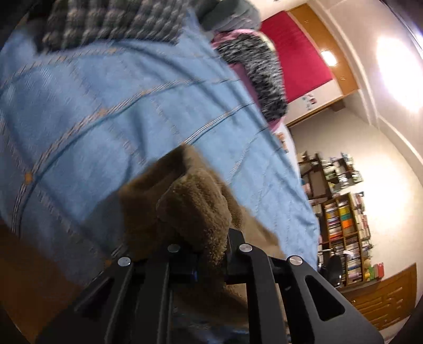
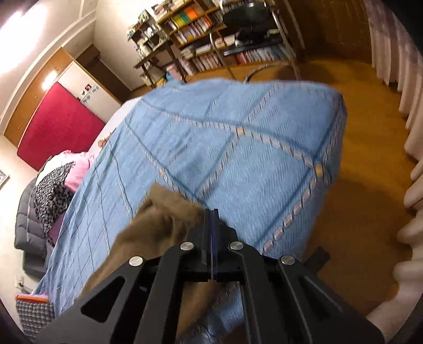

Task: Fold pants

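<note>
The pants (image 1: 185,201) are brown fleece and lie bunched on the blue checked bedspread (image 1: 105,111). In the left wrist view a thick fold of them fills the space between the fingers of my left gripper (image 1: 211,238), which is shut on it, and its left fingertip is buried in the pile. In the right wrist view the pants (image 2: 164,219) trail off to the left and under my right gripper (image 2: 211,214). Its fingers are pressed together on a thin edge of the cloth, above the bedspread (image 2: 238,158).
A leopard-print and pink pile of bedding (image 2: 58,185) lies at the bed's head beside a dark jacket (image 2: 26,227). Bookshelves (image 2: 195,34) and a chair (image 2: 251,21) stand beyond the bed's foot. Wooden floor (image 2: 364,211) and curtains (image 2: 412,132) are on the right.
</note>
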The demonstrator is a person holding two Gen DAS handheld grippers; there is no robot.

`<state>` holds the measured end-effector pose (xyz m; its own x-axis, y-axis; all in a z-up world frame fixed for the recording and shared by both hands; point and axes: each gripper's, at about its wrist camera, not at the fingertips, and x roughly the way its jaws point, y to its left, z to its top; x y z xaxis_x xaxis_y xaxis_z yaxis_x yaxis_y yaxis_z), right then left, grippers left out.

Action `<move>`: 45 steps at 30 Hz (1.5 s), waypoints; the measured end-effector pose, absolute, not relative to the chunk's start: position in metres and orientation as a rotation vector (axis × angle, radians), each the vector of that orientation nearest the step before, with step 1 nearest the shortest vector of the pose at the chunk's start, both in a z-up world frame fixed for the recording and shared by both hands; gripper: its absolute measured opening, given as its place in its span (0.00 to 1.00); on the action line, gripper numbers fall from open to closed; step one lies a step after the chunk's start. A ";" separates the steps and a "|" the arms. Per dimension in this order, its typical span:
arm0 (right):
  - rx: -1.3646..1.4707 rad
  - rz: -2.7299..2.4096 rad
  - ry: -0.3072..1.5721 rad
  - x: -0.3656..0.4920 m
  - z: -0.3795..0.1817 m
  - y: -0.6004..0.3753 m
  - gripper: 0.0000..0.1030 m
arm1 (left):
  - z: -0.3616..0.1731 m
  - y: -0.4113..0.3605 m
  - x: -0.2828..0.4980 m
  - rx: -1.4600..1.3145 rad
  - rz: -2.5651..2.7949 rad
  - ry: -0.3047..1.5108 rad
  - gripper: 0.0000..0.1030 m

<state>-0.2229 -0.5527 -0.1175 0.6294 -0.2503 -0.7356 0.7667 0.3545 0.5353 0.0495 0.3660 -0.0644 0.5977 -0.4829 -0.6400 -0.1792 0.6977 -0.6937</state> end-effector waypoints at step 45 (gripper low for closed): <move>0.944 -0.689 0.633 -0.202 -0.128 -0.536 0.05 | -0.095 0.372 0.053 -0.762 -0.159 0.999 0.11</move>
